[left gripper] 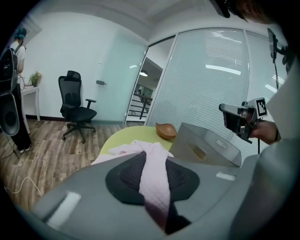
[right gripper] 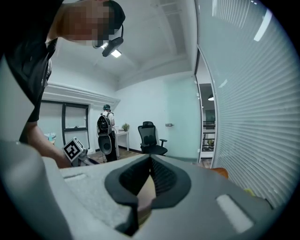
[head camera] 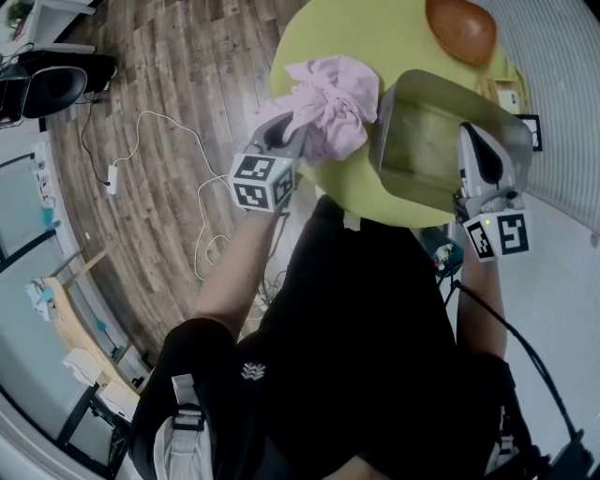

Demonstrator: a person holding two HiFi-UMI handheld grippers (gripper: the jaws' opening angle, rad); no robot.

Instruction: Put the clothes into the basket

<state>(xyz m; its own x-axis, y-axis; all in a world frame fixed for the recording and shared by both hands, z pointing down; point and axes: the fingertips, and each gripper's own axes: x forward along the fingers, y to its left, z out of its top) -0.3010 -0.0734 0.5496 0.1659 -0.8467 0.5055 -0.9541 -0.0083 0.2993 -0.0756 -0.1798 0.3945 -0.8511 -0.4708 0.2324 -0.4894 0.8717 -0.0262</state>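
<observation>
A crumpled pink garment (head camera: 326, 101) lies on the round yellow-green table (head camera: 394, 28), at its left side. My left gripper (head camera: 291, 133) is shut on a fold of it; in the left gripper view a strip of the pink cloth (left gripper: 153, 180) runs between the black pads (left gripper: 129, 180). The grey basket (head camera: 433, 141) stands just right of the garment, its open top tilted toward the head camera. On its right rim sits my right gripper (head camera: 467, 139), shut, with a tan edge of the basket wall (right gripper: 144, 196) pinched between its pads (right gripper: 161, 180).
A brown wooden bowl (head camera: 461, 28) sits at the table's far edge, behind the basket. White cables (head camera: 202, 202) trail over the wooden floor to the left. A black office chair (left gripper: 75, 108) and a standing person with a backpack (right gripper: 106, 129) are farther off. Blinds (left gripper: 211, 93) cover the glass wall.
</observation>
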